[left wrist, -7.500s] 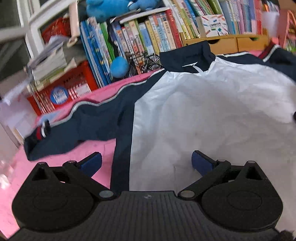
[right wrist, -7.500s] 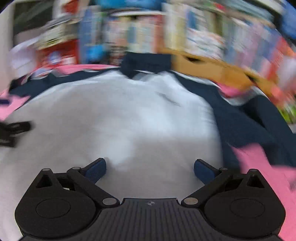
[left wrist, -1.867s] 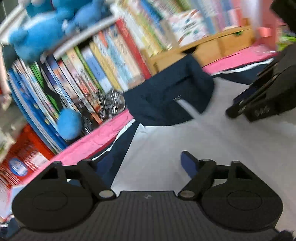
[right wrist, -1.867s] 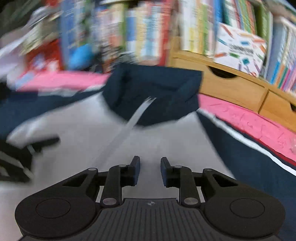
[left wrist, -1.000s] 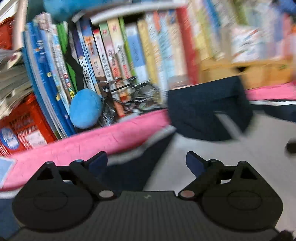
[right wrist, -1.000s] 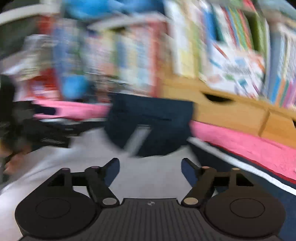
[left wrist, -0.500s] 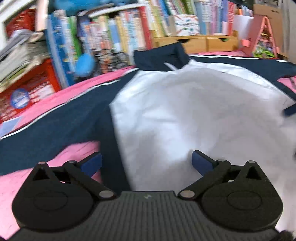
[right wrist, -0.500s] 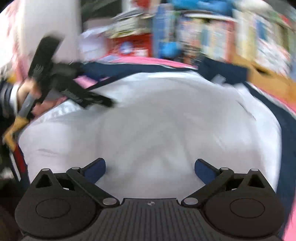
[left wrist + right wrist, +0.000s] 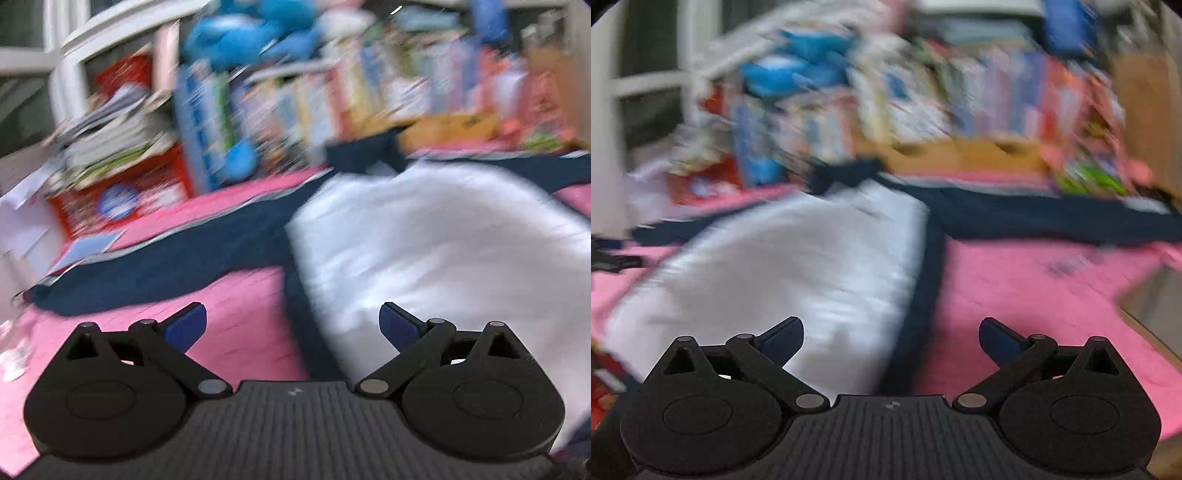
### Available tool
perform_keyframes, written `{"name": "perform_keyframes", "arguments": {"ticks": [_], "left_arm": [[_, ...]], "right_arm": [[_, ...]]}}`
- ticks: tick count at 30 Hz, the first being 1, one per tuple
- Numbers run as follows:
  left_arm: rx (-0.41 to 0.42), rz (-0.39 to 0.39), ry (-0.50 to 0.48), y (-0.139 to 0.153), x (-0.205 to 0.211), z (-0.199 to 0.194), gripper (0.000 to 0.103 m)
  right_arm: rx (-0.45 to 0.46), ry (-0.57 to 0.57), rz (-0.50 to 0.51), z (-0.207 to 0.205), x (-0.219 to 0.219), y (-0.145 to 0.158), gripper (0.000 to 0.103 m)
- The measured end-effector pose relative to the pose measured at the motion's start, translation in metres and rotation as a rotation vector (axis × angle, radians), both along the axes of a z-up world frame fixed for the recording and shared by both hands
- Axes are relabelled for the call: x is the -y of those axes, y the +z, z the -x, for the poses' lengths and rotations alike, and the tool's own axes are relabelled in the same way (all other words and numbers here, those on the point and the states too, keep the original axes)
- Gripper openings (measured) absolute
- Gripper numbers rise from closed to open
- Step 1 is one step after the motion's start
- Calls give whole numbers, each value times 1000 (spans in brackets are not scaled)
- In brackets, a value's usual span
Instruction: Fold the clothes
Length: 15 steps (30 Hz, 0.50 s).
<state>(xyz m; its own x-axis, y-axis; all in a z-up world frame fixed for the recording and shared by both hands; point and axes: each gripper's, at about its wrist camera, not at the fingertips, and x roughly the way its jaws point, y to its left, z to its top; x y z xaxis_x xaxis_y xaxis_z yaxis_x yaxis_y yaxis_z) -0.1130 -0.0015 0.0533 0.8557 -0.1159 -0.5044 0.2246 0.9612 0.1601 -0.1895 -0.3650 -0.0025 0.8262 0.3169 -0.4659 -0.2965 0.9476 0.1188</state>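
A white jacket with navy sleeves and collar lies spread flat on a pink cover. My left gripper hovers open over its left side seam, with the left navy sleeve stretching away to the left. The right wrist view shows the same jacket. There my right gripper stands open above the right navy side seam, and the right sleeve runs off to the right. Nothing sits between either pair of fingers. Both views are motion-blurred.
Packed bookshelves with blue plush toys line the far side. A red crate of books stands at the back left. A wooden drawer unit sits behind the collar. A grey box edge shows at the right.
Both grippers have swung outward from over the white body, the left one toward the left seam and the right one toward the right seam. Both stay open and empty.
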Motion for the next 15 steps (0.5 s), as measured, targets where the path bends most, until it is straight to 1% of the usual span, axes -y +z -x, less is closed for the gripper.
{"name": "perform_keyframes", "arguments": {"ticks": [2,3,5,6,8,10,12,13,15], "left_arm": [[11,28,-93,1,20,13,102],[7,12,-121,-4,28,17,102],[-4,-32,-169,-16,45,24,102],[-5,-67,-175,-25,51,26,102],[-31,-136,-152,-43,56,29,103],[-38,-108,-127,-50,44,32,103],[-55,-64,-91,-53,29,32,103],[-75,-32,-67,-54,20,30,103],[-99,11,-48,-56,9,30,103]], "right_arm": [[64,100,4,10,-32,2,103],[86,144,21,13,-48,1,103],[111,201,70,18,-73,-7,103],[100,206,89,19,-80,-13,103],[66,197,124,23,-86,-26,103],[55,173,111,26,-72,-35,103],[67,125,112,30,-56,-39,103],[67,88,139,33,-48,-40,103],[72,49,153,39,-30,-44,103]]}}
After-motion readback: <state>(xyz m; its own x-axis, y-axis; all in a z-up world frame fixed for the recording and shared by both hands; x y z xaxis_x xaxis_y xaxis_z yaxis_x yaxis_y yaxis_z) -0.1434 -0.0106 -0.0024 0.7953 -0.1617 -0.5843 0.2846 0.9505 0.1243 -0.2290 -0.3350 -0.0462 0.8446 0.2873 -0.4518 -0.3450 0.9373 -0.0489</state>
